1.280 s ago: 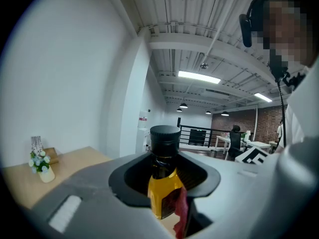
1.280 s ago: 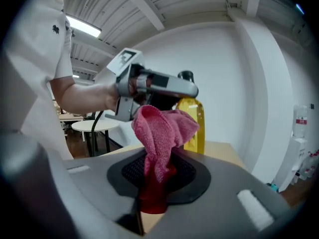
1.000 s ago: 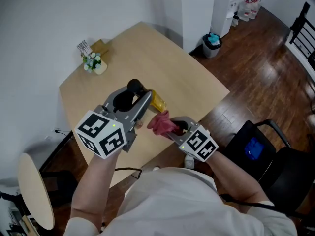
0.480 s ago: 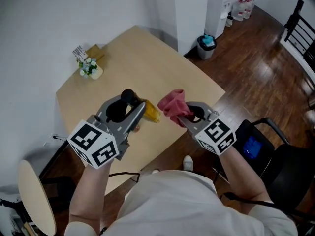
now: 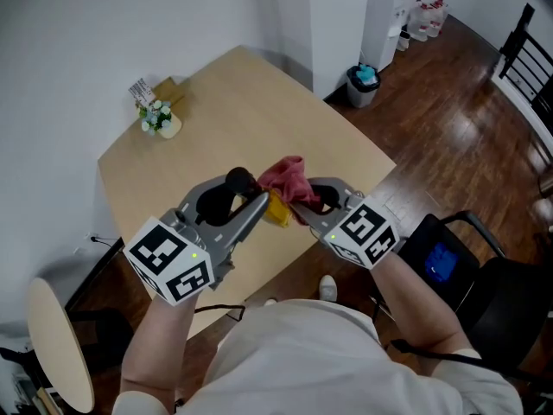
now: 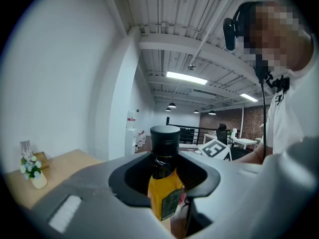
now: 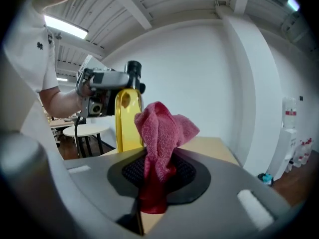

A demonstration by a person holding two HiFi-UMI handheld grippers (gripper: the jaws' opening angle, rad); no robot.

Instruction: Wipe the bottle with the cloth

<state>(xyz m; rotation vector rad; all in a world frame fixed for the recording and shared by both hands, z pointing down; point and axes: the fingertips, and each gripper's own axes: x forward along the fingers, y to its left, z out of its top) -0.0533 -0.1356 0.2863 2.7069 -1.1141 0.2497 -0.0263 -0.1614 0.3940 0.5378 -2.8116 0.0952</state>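
This looks like an open, loft-style office or shared workspace. A pale wooden table (image 5: 216, 102) with a small pot of flowers (image 5: 161, 119) stands against white walls on a dark plank floor (image 5: 449, 128), with a water dispenser (image 5: 381, 15), spare water jugs (image 5: 432, 10) and a small bin (image 5: 362, 82) nearby. Beyond it are strip lights (image 6: 187, 77) on an exposed beamed ceiling, a brick wall (image 6: 253, 123), a black railing (image 6: 193, 133) and more white tables (image 6: 245, 142).

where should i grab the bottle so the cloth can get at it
By the narrow neck under the black cap, from the side, as the left gripper has it. The bottle stands upright, which leaves its yellow body free for the cloth.
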